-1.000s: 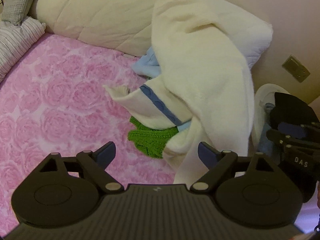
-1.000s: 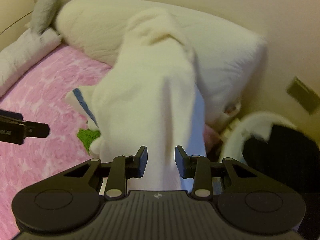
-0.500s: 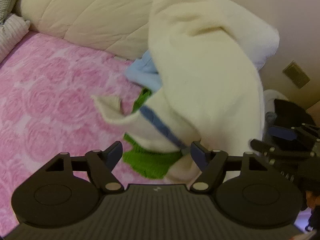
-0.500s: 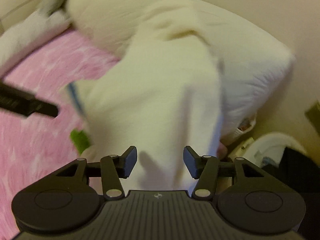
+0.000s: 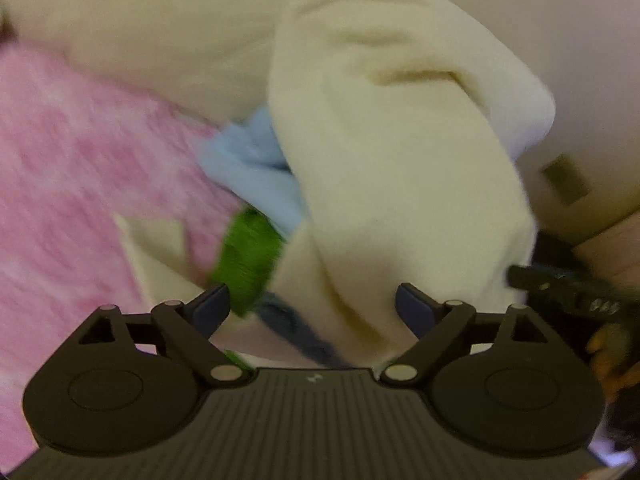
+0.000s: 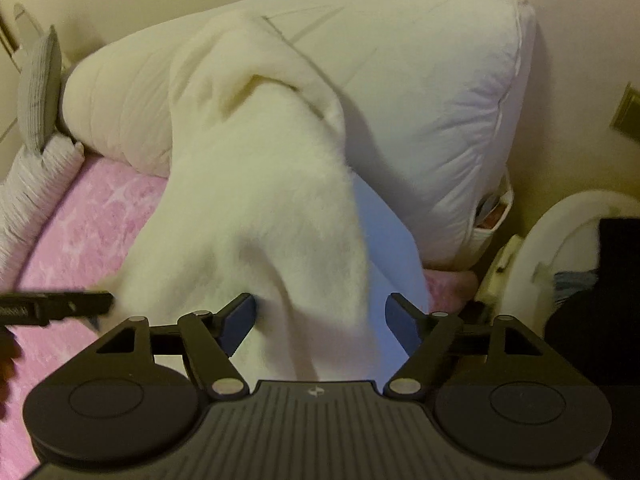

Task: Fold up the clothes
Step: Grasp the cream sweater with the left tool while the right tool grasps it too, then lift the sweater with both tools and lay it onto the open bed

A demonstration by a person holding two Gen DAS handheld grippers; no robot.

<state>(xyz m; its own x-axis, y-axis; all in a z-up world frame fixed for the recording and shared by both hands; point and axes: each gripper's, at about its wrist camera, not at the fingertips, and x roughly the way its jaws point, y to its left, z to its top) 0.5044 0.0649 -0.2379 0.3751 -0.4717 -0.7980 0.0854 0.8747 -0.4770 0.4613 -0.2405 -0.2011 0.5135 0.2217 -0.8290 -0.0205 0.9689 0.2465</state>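
left gripper (image 5: 312, 306) jaws wide apart; right gripper (image 6: 320, 316) jaws wide apart; each sees other: 3 o'clock, 9 o'clock.

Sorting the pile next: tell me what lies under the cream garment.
Under the cream garment a light blue cloth and a green knit piece poke out onto the pink bedspread. How far they extend beneath is covered.

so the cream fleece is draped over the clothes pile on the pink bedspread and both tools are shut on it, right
Not quite: both tools are open. In the right wrist view the right tool has its fingers spread around the cream fleece; the left wrist view shows the left tool the same. The fleece does drape over the pile on the pink bedspread.
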